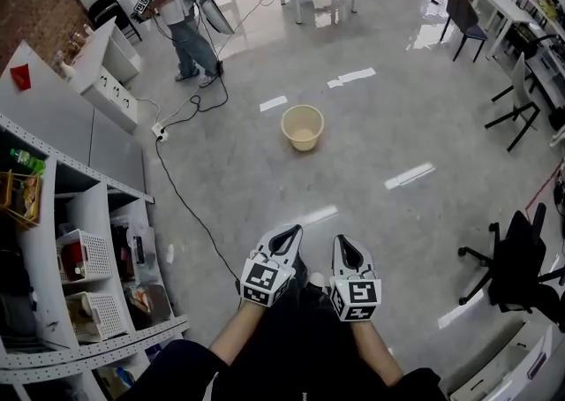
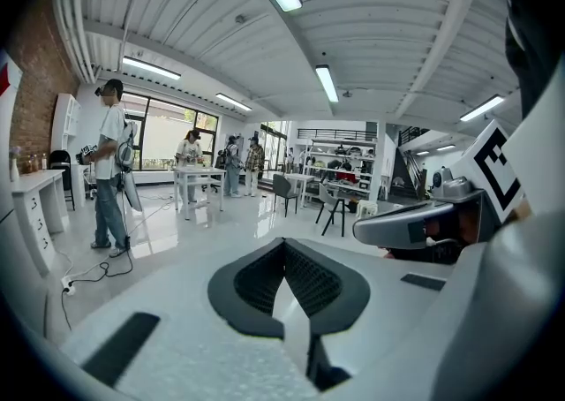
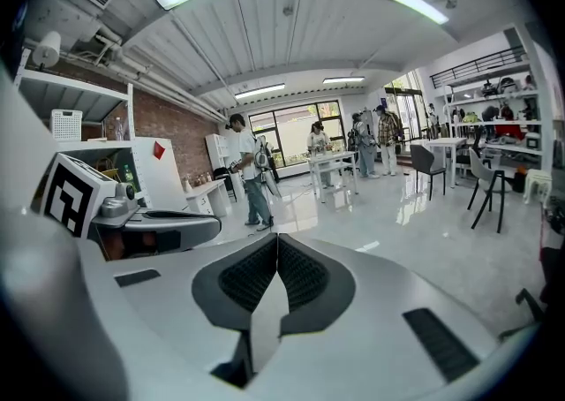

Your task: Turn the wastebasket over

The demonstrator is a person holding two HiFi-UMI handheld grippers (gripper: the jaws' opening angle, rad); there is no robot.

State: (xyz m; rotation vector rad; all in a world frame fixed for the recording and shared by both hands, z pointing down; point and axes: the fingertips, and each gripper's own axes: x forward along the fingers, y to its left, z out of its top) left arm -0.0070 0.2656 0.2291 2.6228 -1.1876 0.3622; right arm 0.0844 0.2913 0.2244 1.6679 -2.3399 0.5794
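On the floor point(image 1: 397, 125), the wastebasket point(image 1: 303, 126) stands mouth-up, far from left claw point(image 1: 295, 230) and right claw point(image 1: 343, 240), both closed empty.

Tan wastebasket point(image 1: 303, 126), upright, open, on floor

The grey polished floor point(image 1: 265, 178) stretches out in front of me. A tan wastebasket point(image 1: 303, 127) stands on it upright, mouth up, well ahead. White tape strips point(image 1: 409, 176) lie scattered near it. A black cable point(image 1: 181, 200) snakes from a power strip point(image 1: 160, 132) on my left. A black office chair point(image 1: 516, 258) stands to my right.
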